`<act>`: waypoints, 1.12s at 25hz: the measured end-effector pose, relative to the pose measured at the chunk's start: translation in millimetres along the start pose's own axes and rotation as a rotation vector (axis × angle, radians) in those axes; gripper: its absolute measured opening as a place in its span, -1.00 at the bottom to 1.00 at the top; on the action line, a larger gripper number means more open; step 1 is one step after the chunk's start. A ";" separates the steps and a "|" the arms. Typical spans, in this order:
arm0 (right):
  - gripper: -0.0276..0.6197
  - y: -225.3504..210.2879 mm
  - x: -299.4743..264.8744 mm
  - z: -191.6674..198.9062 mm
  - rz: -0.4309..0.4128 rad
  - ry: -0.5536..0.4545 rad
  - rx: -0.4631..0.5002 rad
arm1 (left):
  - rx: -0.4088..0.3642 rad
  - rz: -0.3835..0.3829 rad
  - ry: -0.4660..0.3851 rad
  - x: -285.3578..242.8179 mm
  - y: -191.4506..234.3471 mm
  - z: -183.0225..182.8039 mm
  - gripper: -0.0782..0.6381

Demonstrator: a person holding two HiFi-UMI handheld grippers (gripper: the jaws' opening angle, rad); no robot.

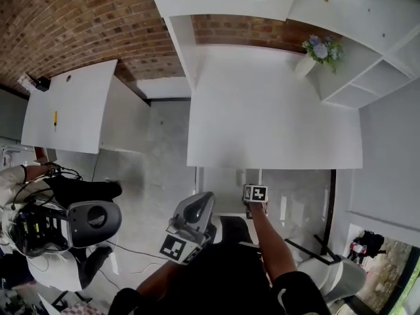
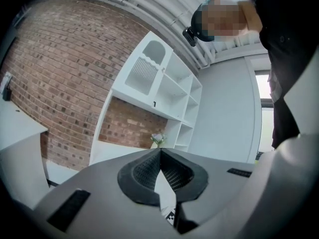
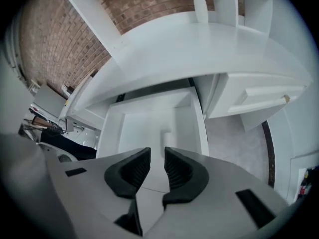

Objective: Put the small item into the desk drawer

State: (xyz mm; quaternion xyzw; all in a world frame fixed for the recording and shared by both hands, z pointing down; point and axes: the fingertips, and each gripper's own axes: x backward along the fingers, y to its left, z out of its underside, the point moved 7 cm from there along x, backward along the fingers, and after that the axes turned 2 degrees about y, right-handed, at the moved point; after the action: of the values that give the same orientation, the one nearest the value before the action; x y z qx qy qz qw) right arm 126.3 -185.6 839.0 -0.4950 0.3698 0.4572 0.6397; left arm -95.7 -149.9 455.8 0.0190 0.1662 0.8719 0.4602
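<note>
The desk drawer [image 3: 200, 114] stands pulled out from under the white table [image 3: 199, 49], and the small item [image 3: 166, 136], a pale piece too faint to make out further, lies alone on the drawer's floor. The right hand-held gripper [image 3: 155, 156] hangs above it with its jaws a narrow gap apart and nothing between them; the item sits at 12 o'clock from the jaw tips. A vase [image 3: 200, 4] stands on the table at 12 o'clock. The left hand-held gripper [image 2: 160, 153] is closed, tips meeting, empty.
</note>
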 end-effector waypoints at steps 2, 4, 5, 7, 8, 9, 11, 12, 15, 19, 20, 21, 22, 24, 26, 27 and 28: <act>-0.66 13.1 21.7 -5.6 -0.016 -0.037 0.044 | -0.012 0.011 -0.016 9.8 -1.3 -7.8 -0.72; -0.74 25.9 47.1 -15.2 -0.029 -0.085 0.101 | -0.020 0.018 -0.031 17.5 -2.4 -14.2 -0.72; -0.78 32.0 61.2 -20.9 -0.037 -0.117 0.128 | -0.022 0.021 -0.036 20.5 -2.8 -16.9 -0.72; -0.84 44.5 92.1 -29.8 -0.056 -0.186 0.165 | -0.025 0.027 -0.042 26.2 -4.3 -21.4 -0.72; -0.85 50.7 108.1 -33.0 -0.067 -0.222 0.175 | -0.027 0.032 -0.045 29.0 -5.2 -23.4 -0.72; -0.86 56.7 123.8 -35.8 -0.078 -0.259 0.180 | -0.030 0.036 -0.048 31.6 -5.9 -25.1 -0.72; -0.87 67.3 151.6 -39.3 -0.103 -0.334 0.184 | -0.037 0.044 -0.058 36.7 -6.9 -27.6 -0.72; -0.87 72.5 163.9 -39.6 -0.115 -0.369 0.188 | -0.042 0.046 -0.064 39.7 -7.2 -28.6 -0.72; -0.87 91.7 204.6 -39.6 -0.128 -0.462 0.224 | -0.062 0.039 -0.083 51.1 -7.4 -32.8 -0.72; -0.87 118.9 258.7 -38.6 -0.140 -0.588 0.265 | -0.069 0.027 -0.093 64.1 -5.7 -33.5 -0.72; -0.87 124.5 270.9 -37.1 -0.138 -0.622 0.285 | -0.070 0.026 -0.093 66.2 -6.3 -32.6 -0.72; -0.87 130.0 282.9 -34.9 -0.134 -0.658 0.311 | -0.072 0.026 -0.092 68.3 -7.3 -31.4 -0.72; -0.87 135.4 294.7 -31.8 -0.127 -0.698 0.340 | -0.075 0.028 -0.090 70.4 -8.6 -30.0 -0.72; -0.87 144.3 317.8 -23.9 -0.110 -0.774 0.378 | -0.081 0.034 -0.082 74.1 -11.3 -26.8 -0.72; -0.87 150.7 339.3 -14.2 -0.090 -0.843 0.382 | -0.085 0.037 -0.078 77.0 -13.5 -23.5 -0.72; -0.87 153.4 349.0 -8.7 -0.082 -0.876 0.381 | -0.088 0.038 -0.080 78.4 -14.3 -21.9 -0.72; -0.87 156.0 357.6 -3.0 -0.079 -0.905 0.377 | -0.090 0.038 -0.084 79.5 -15.0 -20.3 -0.72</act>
State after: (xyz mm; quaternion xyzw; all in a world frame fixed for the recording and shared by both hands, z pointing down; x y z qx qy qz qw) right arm 88.2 -95.9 461.2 -0.1356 0.1120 0.5270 0.8315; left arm -133.3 -83.3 422.5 0.0380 0.1069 0.8856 0.4504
